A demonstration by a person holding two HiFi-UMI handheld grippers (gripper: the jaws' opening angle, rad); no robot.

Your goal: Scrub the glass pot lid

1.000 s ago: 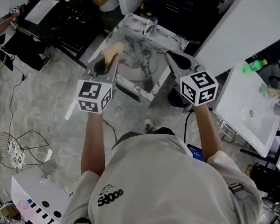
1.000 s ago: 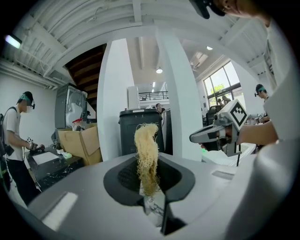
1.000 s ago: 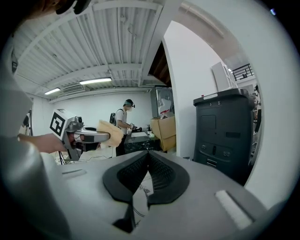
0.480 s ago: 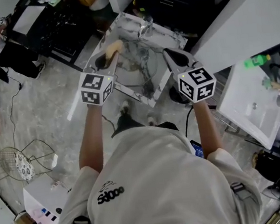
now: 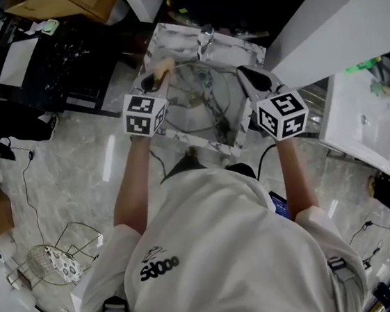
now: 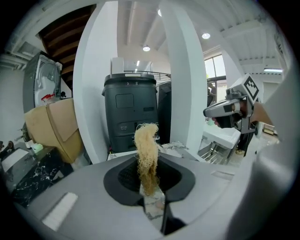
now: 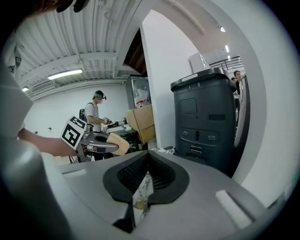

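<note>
Tan fibre scrubber (image 6: 146,146) clamped in left gripper (image 6: 149,180); right gripper (image 7: 145,177) closed (empty) — glass lid (image 5: 198,108) seemingly below.

Table (image 5: 176,40): stood ahead of the person.
Glass pot lid (image 5: 200,113): lay on the table, between the two grippers.
Left gripper (image 5: 157,78): was over the table's left side, the scrubber (image 5: 163,67) pinched in its jaws.
Right gripper (image 5: 247,77): was over the table's right side.
Bin (image 6: 131,112): stood behind the table.
Cardboard box (image 5: 69,5): lay behind, to the left.
Wire chair (image 5: 60,261): stood left of the person.
</note>
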